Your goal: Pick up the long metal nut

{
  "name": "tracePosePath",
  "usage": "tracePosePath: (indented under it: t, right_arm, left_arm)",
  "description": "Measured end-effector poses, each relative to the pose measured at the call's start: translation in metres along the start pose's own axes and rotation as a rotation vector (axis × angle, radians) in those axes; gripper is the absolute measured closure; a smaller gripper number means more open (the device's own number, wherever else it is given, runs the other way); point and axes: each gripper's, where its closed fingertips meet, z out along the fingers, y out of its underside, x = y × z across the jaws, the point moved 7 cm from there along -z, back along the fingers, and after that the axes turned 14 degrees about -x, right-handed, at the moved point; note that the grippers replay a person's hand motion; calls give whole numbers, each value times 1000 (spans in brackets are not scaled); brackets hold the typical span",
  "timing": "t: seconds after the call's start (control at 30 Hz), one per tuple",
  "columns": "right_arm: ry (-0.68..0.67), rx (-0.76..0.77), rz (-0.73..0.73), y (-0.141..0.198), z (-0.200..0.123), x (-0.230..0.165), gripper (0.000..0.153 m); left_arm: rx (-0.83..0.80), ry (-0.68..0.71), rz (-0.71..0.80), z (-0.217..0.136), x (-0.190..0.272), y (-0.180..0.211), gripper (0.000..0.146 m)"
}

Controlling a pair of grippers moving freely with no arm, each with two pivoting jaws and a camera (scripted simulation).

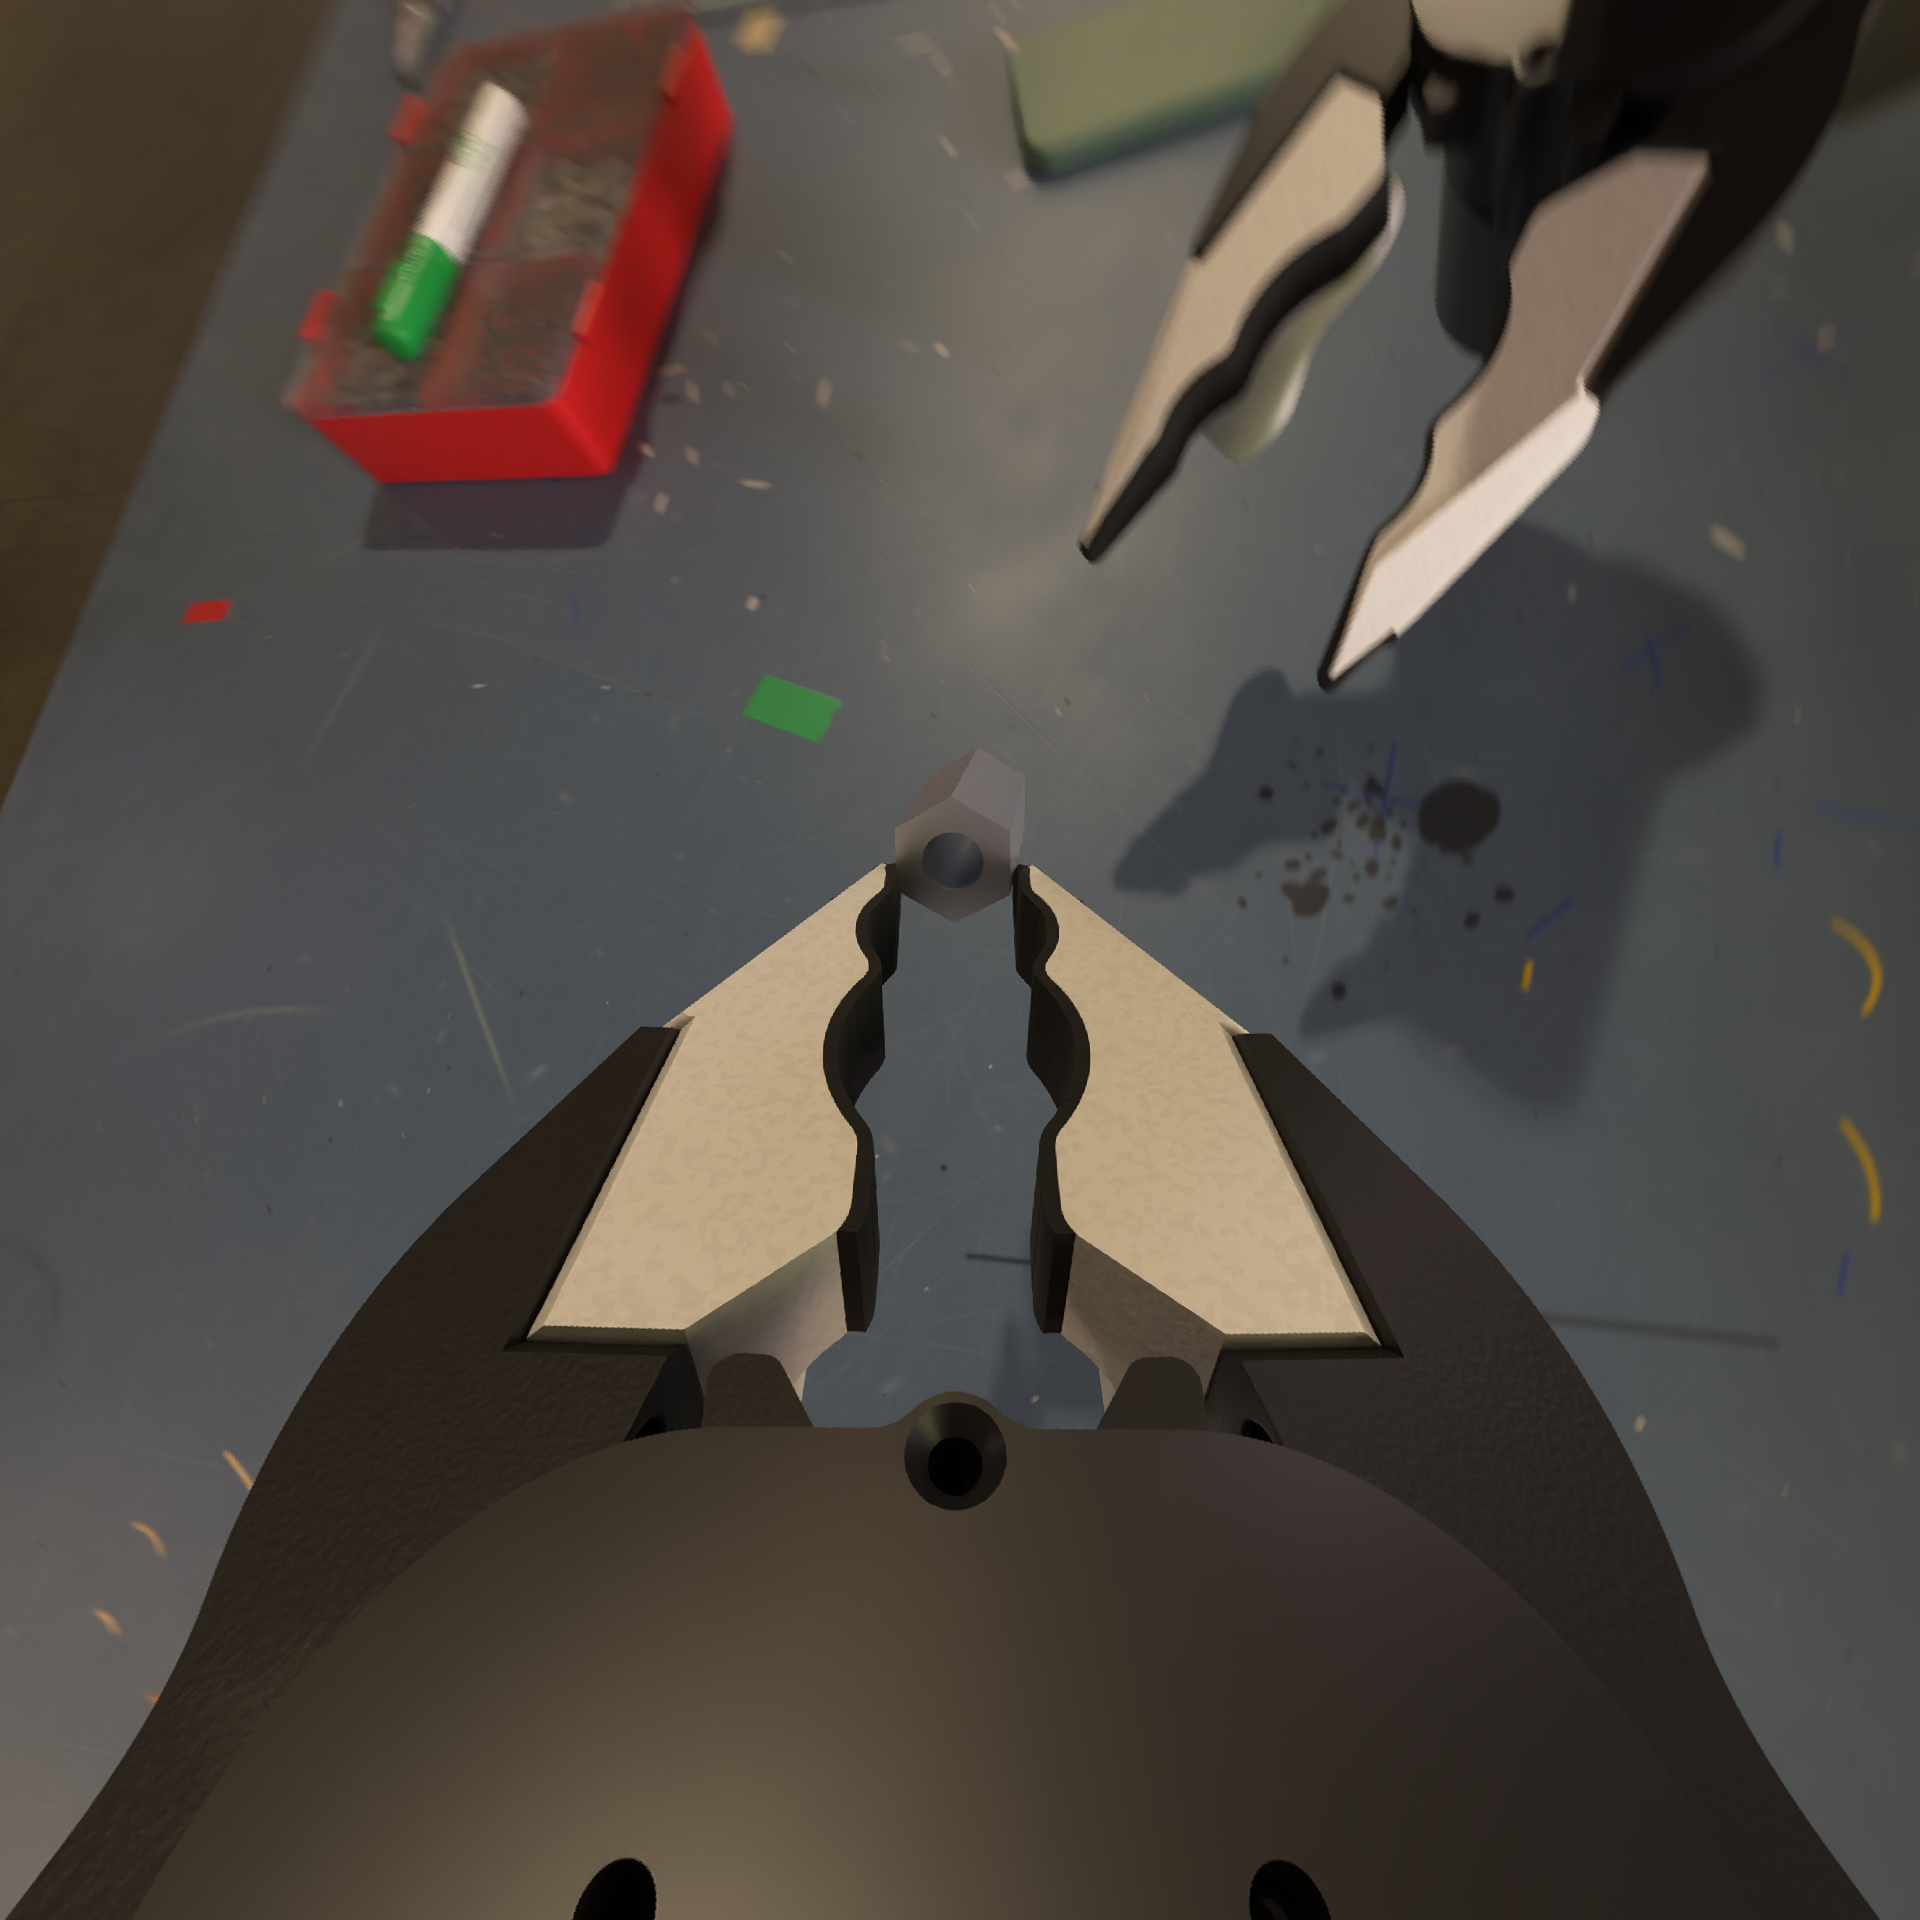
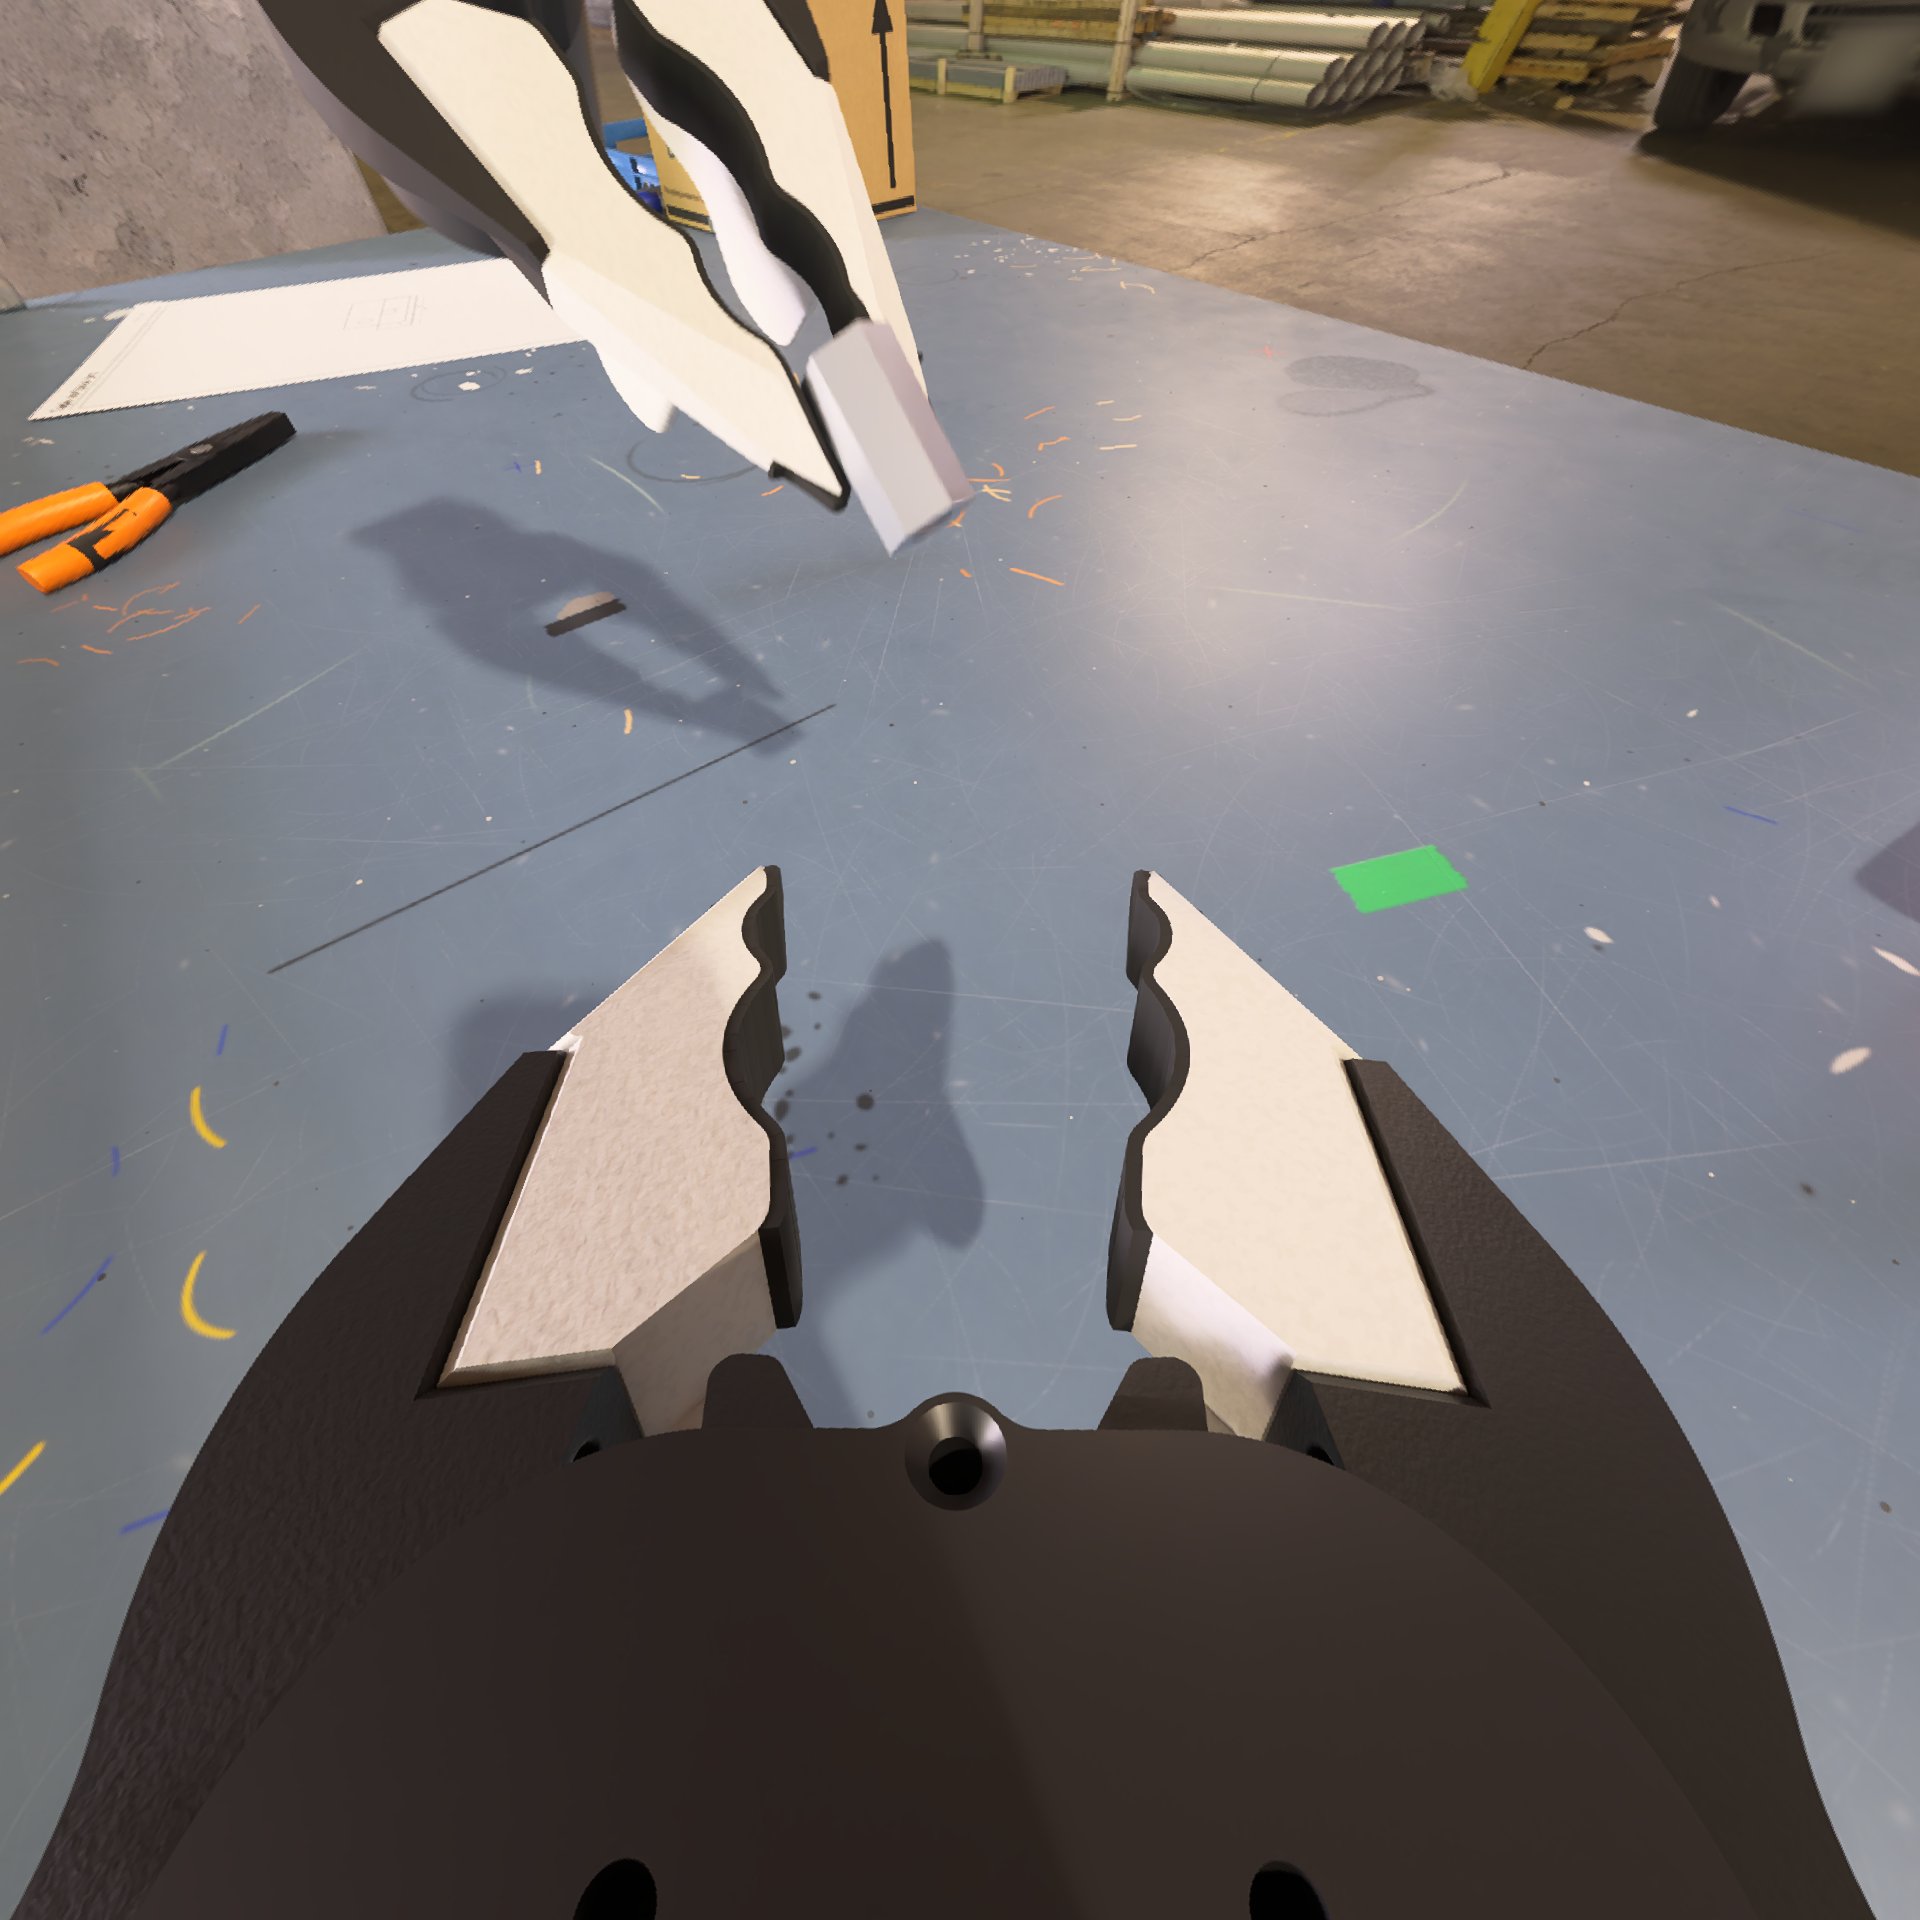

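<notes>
Left wrist view: my red box (image 1: 582, 312) holds a green-and-white marker (image 1: 457, 213). My left gripper (image 1: 952, 883) pinches the long nut (image 1: 961, 836) above the blue table (image 1: 520, 935), bore facing me, long axis running forward. My right gripper (image 2: 956, 883) is spread wide, holding nothing; orange pliers (image 2: 114, 509) lie well apart.
</notes>
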Motion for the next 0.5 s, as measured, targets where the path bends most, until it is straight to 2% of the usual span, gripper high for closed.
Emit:
tracePosePath:
  t: [0.1, 0.27, 0.5]
  right_arm:
    - [-4, -2, -2, 0, 1, -1, 86]
    - [-7, -7, -8, 0, 2, -4, 86]
    - [-4, -2, -2, -1, 1, -2, 86]
  left_arm:
    - [96, -12, -145, -9, 0, 10, 125]
    - [82, 50, -294, -15, 5, 26, 125]
    - [-14, -152, -473, -51, 4, 50, 125]
